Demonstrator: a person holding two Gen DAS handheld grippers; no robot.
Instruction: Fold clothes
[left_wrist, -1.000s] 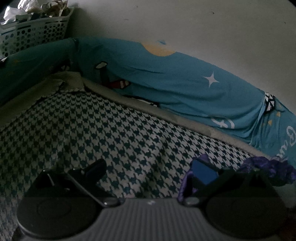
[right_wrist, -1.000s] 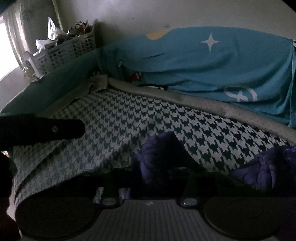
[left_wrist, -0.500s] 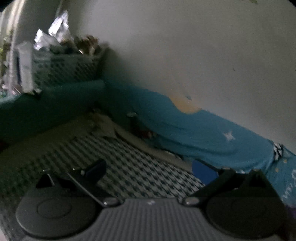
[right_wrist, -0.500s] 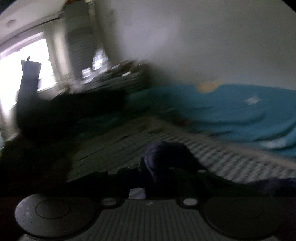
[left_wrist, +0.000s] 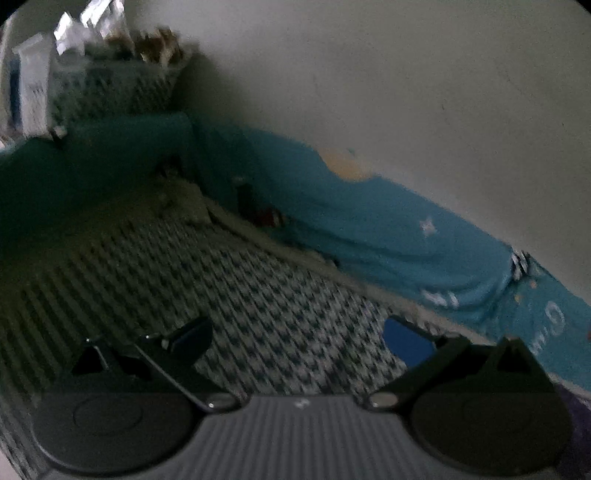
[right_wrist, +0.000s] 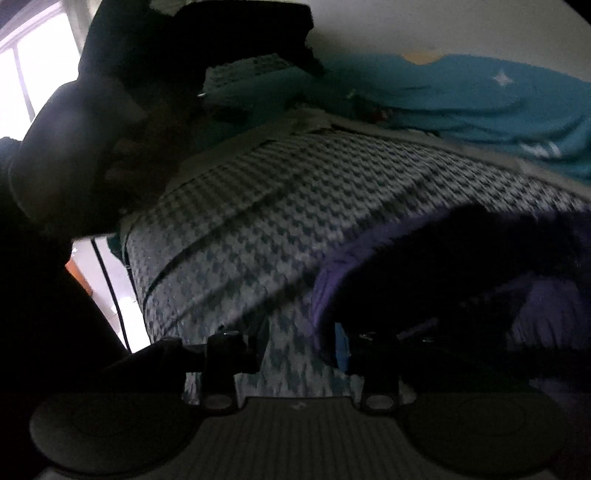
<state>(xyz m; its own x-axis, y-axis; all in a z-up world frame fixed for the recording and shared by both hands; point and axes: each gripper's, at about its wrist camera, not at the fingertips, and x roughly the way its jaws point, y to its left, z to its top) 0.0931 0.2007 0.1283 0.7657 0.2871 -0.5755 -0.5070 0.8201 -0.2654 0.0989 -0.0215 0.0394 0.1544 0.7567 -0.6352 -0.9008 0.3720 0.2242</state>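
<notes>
1. Since a second ago the left wrist view has swung up off the bed: more wall (left_wrist: 424, 92) shows, and the basket (left_wrist: 110, 88) sits higher. Left gripper (left_wrist: 299, 336) stands wide, nothing between its fingers, above the houndstooth cover (left_wrist: 258, 295).
2. Right wrist view: the right gripper (right_wrist: 301, 343) has its jaws opening; the purple garment (right_wrist: 369, 258) lies bunched against the right finger, not pinched.

A bed (right_wrist: 280, 221) under a houndstooth cover – a purple garment (right_wrist: 535, 306) lies crumpled on it at the right, a teal blanket (left_wrist: 388, 229) bunched along the wall side.
</notes>
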